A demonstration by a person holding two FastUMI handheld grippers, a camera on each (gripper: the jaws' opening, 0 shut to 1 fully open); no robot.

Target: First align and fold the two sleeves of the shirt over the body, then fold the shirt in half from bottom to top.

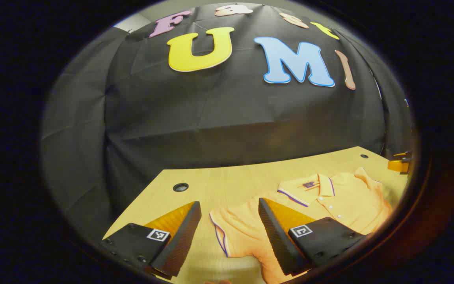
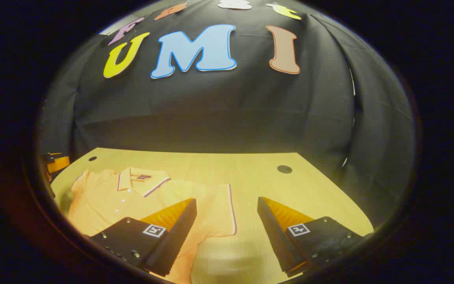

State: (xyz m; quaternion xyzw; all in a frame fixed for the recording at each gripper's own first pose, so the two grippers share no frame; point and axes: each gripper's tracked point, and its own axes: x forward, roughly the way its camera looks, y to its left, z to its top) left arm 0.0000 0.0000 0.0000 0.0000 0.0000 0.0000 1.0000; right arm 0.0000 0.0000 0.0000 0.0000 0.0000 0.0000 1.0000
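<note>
Presently the left gripper (image 1: pixel 229 232) is spread wide and pinches nothing; it hangs above the table (image 1: pixel 219 181), its jaws straddling the edge of one sleeve (image 1: pixel 235 232), which lies between them at about 6 o'clock. The right gripper (image 2: pixel 227 230) is likewise spread and unloaded, with the other sleeve (image 2: pixel 215 209) just inside its jaws toward 7 o'clock.

The shirt (image 2: pixel 132 197) lies face up on the table, collar (image 2: pixel 142 181) toward 12 o'clock, both sleeves stretched outward and flat. Judgement: no fold is made. Both sleeve folds and the bottom-to-top fold remain. Each gripper appears placed to take its own sleeve.
</note>
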